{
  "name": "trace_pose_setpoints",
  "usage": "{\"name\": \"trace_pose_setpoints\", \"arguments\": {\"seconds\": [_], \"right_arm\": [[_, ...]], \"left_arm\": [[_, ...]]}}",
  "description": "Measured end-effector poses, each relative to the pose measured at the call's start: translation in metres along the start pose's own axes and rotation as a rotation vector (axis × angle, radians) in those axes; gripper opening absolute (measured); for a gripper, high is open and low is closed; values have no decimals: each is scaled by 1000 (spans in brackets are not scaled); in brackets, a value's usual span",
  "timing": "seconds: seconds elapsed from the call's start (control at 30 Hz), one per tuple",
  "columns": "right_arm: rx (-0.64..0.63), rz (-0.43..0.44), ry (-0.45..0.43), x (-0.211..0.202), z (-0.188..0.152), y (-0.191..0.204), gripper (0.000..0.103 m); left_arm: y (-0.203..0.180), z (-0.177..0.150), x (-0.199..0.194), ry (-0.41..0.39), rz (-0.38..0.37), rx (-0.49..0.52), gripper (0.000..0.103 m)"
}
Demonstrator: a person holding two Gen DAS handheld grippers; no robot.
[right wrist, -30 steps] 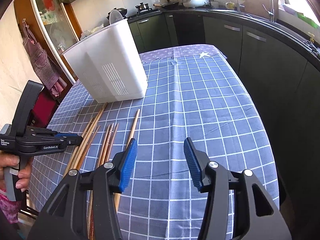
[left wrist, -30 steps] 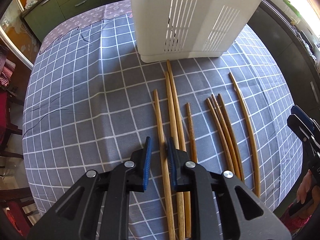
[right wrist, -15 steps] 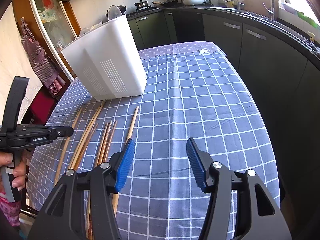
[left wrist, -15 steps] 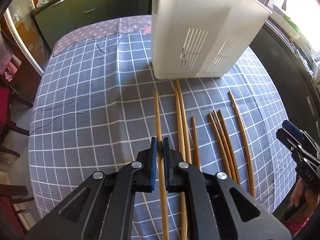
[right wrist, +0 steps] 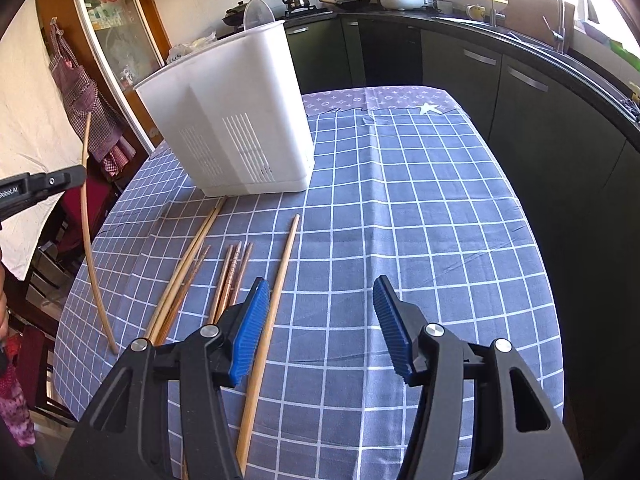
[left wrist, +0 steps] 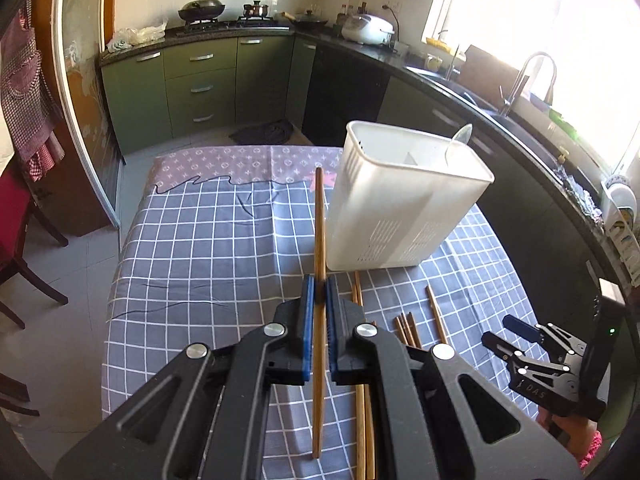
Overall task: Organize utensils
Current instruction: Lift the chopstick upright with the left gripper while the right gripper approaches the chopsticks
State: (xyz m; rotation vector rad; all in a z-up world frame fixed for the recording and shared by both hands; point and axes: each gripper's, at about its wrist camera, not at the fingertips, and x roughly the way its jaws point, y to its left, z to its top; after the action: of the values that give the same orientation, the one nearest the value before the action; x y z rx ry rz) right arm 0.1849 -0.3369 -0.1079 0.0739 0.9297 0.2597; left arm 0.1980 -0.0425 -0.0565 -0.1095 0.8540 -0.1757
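Observation:
My left gripper [left wrist: 319, 284] is shut on one long wooden chopstick [left wrist: 319, 220], raised above the table and running along the fingers. In the right wrist view this chopstick [right wrist: 86, 240] hangs tilted at the far left in the left gripper [right wrist: 60, 180]. The white slotted utensil holder [left wrist: 400, 216] [right wrist: 236, 132] stands upright just beyond, with a clear spoon [left wrist: 460, 140] inside. Several more chopsticks [right wrist: 228, 276] [left wrist: 408, 328] lie on the cloth in front of it. My right gripper [right wrist: 318, 300] [left wrist: 496, 328] hovers open and empty, a long chopstick [right wrist: 276, 296] beside its left finger.
The table carries a blue-grey checked cloth [right wrist: 400, 200], with its edges near on the left and right. Dark kitchen cabinets [right wrist: 520, 92] and a sink run along the right side. A red chair [left wrist: 16, 240] stands off the table's left.
The left jaws shut on a chopstick and lifted it off the cloth, the gripper rising and tilting up toward the holder. The right gripper stayed in place, open.

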Motion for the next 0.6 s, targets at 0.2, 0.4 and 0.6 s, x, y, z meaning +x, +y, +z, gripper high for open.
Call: {"name": "trace_pose_setpoints", "arguments": {"seconds": [0.2, 0.4, 0.6], "right_arm": [[-68, 18, 95, 19, 15, 15, 54], [-102, 25, 209, 46, 27, 24, 53], [-123, -22, 282, 69, 29, 29, 43]], "left_arm": [[-3, -7, -25, -89, -5, 15, 6], [-11, -14, -48, -150, 18, 61, 6], [-15, -17, -51, -155, 21, 83, 6]]}}
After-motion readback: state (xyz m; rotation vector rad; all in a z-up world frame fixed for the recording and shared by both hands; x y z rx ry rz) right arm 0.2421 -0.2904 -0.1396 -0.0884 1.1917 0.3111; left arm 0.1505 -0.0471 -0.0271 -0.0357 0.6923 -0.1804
